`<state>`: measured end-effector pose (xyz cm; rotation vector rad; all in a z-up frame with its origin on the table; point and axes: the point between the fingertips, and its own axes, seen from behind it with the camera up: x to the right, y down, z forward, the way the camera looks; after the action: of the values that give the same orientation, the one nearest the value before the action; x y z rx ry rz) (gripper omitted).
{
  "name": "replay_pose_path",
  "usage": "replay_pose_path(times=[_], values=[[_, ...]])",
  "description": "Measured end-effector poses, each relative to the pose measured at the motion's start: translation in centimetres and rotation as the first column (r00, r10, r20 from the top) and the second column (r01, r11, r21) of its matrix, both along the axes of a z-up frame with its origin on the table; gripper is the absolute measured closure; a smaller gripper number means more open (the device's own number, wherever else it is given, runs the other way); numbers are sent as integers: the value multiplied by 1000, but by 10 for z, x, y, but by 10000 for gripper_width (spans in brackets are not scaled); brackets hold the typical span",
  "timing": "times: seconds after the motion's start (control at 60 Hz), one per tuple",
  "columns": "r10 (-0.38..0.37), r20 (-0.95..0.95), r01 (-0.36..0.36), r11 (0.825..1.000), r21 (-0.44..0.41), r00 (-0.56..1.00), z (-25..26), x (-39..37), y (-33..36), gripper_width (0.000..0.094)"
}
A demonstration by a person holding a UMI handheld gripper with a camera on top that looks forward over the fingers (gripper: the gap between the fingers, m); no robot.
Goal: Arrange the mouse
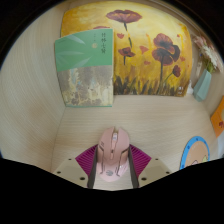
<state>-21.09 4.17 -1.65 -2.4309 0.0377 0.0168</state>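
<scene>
A pale pink computer mouse (pixel 113 150) lies lengthwise between my two fingers, its nose pointing away from me over the light wooden desk (pixel 160 120). My gripper (pixel 113 162) is shut on the mouse. The left magenta pad (pixel 88 159) and the right magenta pad (pixel 138 159) press against its sides. The rear of the mouse is hidden low between the fingers.
A green book (pixel 82 68) leans against the back wall, beyond the mouse to the left. A flower painting (pixel 140 48) stands beside it. A round blue and white object (pixel 198 150) lies on the desk to the right. Bare desk lies ahead of the mouse.
</scene>
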Motion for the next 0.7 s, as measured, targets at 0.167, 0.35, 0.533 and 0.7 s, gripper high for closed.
replay_pose_path(times=[0.167, 0.35, 0.533, 0.7], values=[[17, -21, -17, 1000, -24, 1000, -1, 1, -3, 571], [87, 7, -87, 996, -4, 996, 43, 16, 0, 571], [103, 82, -118, 969, 217, 991, 192, 81, 17, 570], [77, 153, -125, 933, 338, 985, 280, 168, 3, 571]])
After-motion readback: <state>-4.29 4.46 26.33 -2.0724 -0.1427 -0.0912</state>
